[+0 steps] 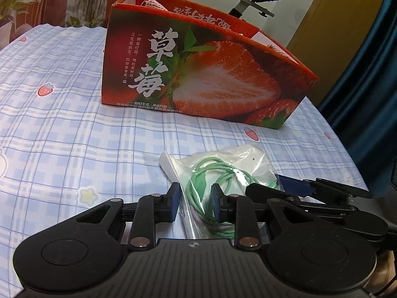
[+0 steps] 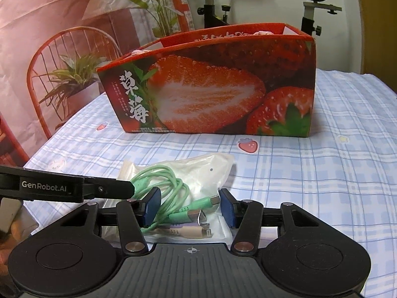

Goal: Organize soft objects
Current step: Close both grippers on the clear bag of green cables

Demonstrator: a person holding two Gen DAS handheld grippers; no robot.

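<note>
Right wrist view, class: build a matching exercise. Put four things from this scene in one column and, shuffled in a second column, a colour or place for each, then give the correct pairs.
Things
1. Cable
2. Strawberry box
3. Tablecloth
4. Plastic bag

Descriptions
A. Blue and white check with strawberry prints
B. Clear, lying in front of the box
C. Mint green, coiled inside the bag
D. Red, standing open-topped toward the far side of the table

Pairs: 1-C, 2-D, 3-A, 4-B

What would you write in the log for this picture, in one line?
scene: bagged green cable on checked cloth | box: strawberry box behind | left gripper: straddling bag | right gripper: straddling bag | bag not lifted
</note>
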